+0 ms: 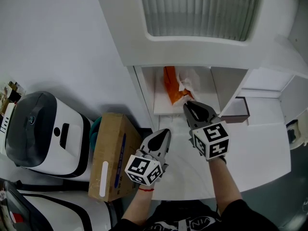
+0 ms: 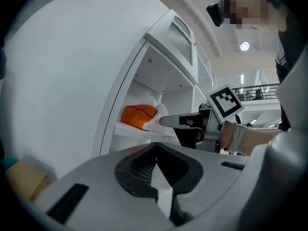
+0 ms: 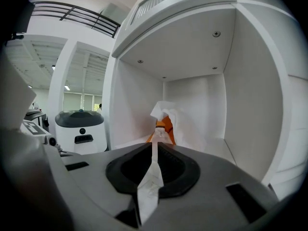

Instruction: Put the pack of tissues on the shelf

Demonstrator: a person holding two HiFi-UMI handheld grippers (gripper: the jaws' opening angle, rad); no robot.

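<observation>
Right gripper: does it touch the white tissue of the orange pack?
Touching. The right gripper view shows the right gripper shut on the white tissue leading to the orange pack.

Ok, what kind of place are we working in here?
Probably an indoor lab or demo hall, not a home: a white shelf unit, a bulky white machine beside a cardboard box, and an upper-level railing.

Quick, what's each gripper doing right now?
Left gripper: shut, empty.
Right gripper: shut on a white tissue sheet from the orange tissue pack on the shelf.
</observation>
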